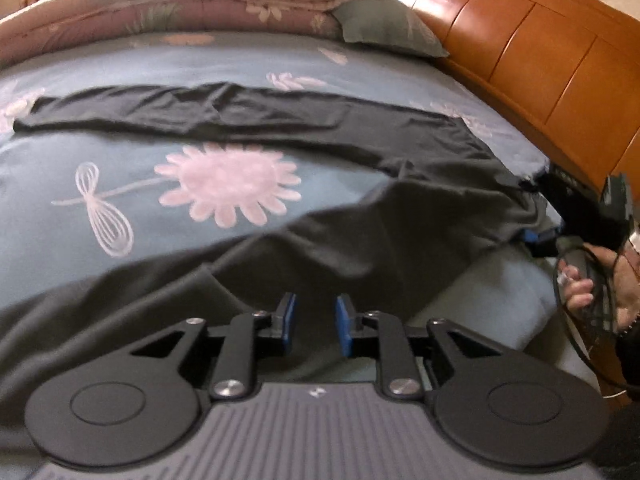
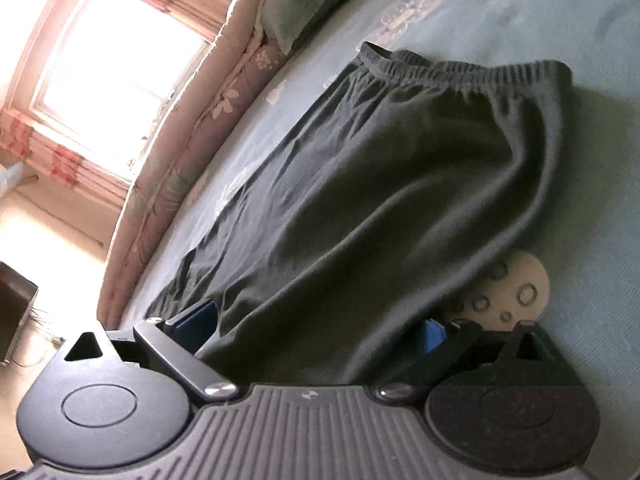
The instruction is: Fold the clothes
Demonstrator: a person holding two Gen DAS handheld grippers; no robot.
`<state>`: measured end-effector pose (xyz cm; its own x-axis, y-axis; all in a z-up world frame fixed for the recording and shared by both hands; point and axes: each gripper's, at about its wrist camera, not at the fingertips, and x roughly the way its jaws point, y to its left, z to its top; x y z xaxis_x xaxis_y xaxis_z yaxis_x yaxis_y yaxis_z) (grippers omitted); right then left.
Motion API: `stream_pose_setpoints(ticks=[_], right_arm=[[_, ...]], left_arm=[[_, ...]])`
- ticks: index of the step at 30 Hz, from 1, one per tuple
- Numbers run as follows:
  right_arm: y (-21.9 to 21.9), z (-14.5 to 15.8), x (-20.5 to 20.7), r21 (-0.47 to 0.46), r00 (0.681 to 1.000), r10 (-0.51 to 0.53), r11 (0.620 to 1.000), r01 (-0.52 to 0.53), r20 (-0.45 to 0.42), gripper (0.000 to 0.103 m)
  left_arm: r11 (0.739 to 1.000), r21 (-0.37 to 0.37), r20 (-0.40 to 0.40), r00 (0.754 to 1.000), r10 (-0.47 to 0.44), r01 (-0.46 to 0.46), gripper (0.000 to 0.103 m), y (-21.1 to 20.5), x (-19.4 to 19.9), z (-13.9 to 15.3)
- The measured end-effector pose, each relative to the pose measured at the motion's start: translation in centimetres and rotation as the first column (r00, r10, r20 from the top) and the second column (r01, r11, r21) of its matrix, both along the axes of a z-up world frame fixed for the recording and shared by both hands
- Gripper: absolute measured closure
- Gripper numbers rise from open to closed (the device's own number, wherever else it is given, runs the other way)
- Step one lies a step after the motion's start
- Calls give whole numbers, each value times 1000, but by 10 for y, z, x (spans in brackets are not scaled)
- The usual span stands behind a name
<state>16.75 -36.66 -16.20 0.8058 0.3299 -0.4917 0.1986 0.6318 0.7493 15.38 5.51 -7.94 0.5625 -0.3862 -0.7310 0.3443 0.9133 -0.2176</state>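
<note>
Dark grey trousers (image 1: 360, 240) lie spread in a V on the bed. One leg (image 1: 200, 116) stretches across the far side and the other runs toward my left gripper (image 1: 316, 320). That gripper hovers over the near leg, its blue pads apart with nothing between them. In the right wrist view the trousers (image 2: 380, 180) run up to the elastic waistband (image 2: 460, 68). My right gripper (image 2: 316, 326) stands wide open with the cloth lying between its jaws. It shows in the left wrist view as the right gripper (image 1: 520, 208) at the waist end.
The bed sheet (image 1: 80, 128) is blue with a pink flower print. A folded quilt (image 1: 180, 4) and a grey-green pillow (image 1: 384, 28) lie at the far side. A wooden headboard (image 1: 540, 48) lines the right. A person's hand (image 1: 584, 288) holds the right gripper. A bright window (image 2: 120, 68) shows.
</note>
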Motion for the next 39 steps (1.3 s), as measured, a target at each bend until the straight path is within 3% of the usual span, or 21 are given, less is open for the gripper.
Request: stream_pose_setpoints(ticks=[6,9,12,13,14,16,17,24,27,29,35,37,39], right_arm=[[6,-3,-2,-61,999,-9,998,11,31,3],[0,-6,-6,-45,999,-32,998,34,40,14],[-16,-14,-15,-7,997,-75,997,75,18,49],[-22,-20,-17,21,995,-96,995,96,-3,71],[-29,-27,-20,55,992,-120,991,122,-32,102],[-43,-41,-24,173,990,-134,975,140,-47,102],[-46,-41,-23,190,991,-118,974,127,-56,101],[-57,-32,-32,271,996,-59,960,76,-69,99],[-64,-21,-44,257,997,-44,964,60,-65,99],[-70,-12,-50,211,997,-32,976,46,-69,99],[-76,11,-44,-76,990,13,997,-24,-142,92],[-64,31,-43,-200,990,81,974,-103,-115,91],[-40,50,-38,-330,975,202,918,-220,-88,87]], left_arm=[[1000,-4,21,1000,19,-19,82,3,-12,5],[999,-9,26,999,38,-38,82,8,-14,9],[998,-23,27,998,54,-53,82,13,-16,13],[998,-26,25,998,57,-56,82,14,-16,14],[998,-27,24,998,59,-58,82,14,-16,14],[998,-20,19,998,62,-62,82,13,-15,13],[998,-14,21,998,58,-57,82,12,-16,14],[999,46,46,999,2,-4,81,5,-24,19],[998,64,28,1000,-5,4,81,7,-26,17],[996,85,20,999,-26,24,81,6,-29,15],[988,140,16,997,-73,70,74,1,-31,8],[979,176,29,994,-105,99,74,-3,-32,6],[966,214,33,987,-156,146,74,-11,-32,4]])
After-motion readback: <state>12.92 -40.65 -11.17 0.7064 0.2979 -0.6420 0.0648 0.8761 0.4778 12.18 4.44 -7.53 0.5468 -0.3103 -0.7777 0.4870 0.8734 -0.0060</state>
